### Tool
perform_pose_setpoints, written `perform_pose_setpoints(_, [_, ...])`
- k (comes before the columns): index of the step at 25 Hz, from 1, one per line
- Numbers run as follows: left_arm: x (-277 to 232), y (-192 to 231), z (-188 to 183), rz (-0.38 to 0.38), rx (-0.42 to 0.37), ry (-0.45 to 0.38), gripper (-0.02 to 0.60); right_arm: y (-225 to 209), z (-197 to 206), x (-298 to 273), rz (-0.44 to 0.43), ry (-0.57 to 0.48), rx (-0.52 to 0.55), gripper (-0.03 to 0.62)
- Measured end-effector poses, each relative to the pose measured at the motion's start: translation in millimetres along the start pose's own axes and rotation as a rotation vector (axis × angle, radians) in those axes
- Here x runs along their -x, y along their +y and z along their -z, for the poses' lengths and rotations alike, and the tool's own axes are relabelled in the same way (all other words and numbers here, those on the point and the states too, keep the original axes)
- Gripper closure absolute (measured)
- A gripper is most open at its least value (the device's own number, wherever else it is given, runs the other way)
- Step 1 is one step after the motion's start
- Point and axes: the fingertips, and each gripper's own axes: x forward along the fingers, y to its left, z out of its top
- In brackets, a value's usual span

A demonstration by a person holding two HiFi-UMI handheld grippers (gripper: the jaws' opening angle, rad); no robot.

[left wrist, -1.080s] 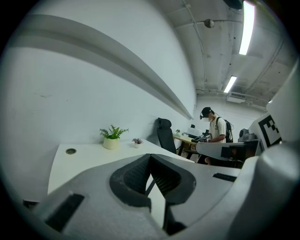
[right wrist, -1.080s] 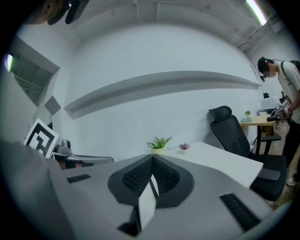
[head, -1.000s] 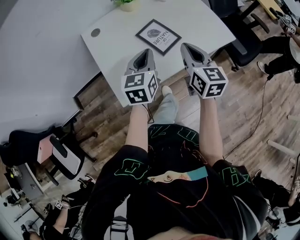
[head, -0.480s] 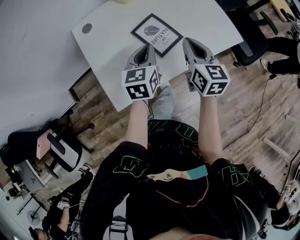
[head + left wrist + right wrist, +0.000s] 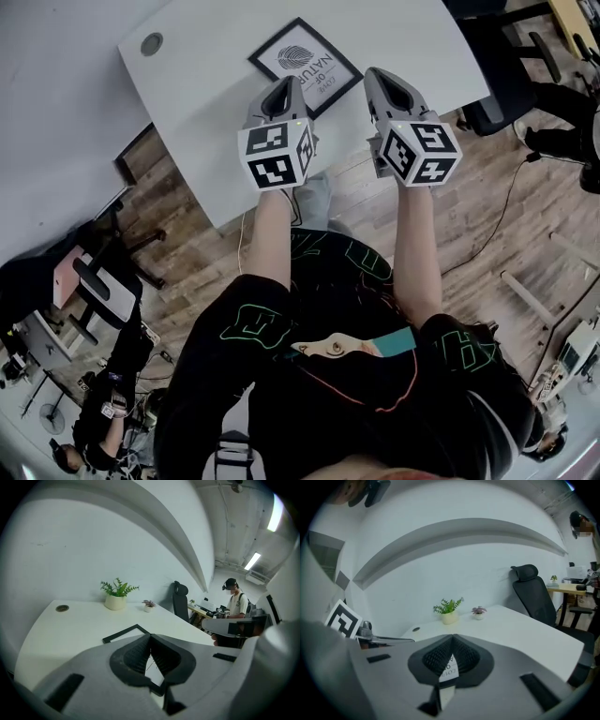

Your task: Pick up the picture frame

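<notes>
Moved both claws forward and down, closer to picture frame (image 5: 305, 58). Good start, no grab yet. Frame lay flat on white table (image 5: 202, 112), not lifted. Left claw (image 5: 289, 82) and right claw (image 5: 377, 73) clenched tight, empty. Second before, tips sat farther back. Now left tip maybe over frame corner.

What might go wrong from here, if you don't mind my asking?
The left tongs and right tongs are both shut. Unless they open, they may shove the frame instead of gripping it. The frame lies flat on the table, so the tips could scrape or slide it toward the near edge.
</notes>
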Motion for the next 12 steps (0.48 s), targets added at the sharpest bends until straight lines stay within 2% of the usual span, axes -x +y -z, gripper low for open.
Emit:
perform_pose_setpoints(5, [-14.2,8.7,1.1,-0.034,0.014,0.006,0.581,-5.2,2.5,-20.0,-0.020,0.055,0.030,0.589])
perform_pose_setpoints(9, [-22.8,21.2,0.6,-0.060,0.052,0.006,0.580,-4.0,2.8,-36.6,-0.044,0.090,0.052,0.589])
perform_pose_setpoints(12, [-25.7,41.1,1.0,-0.108,0.099,0.004,0.580,-2.3,1.9,-49.2,-0.065,0.109,0.067,0.589])
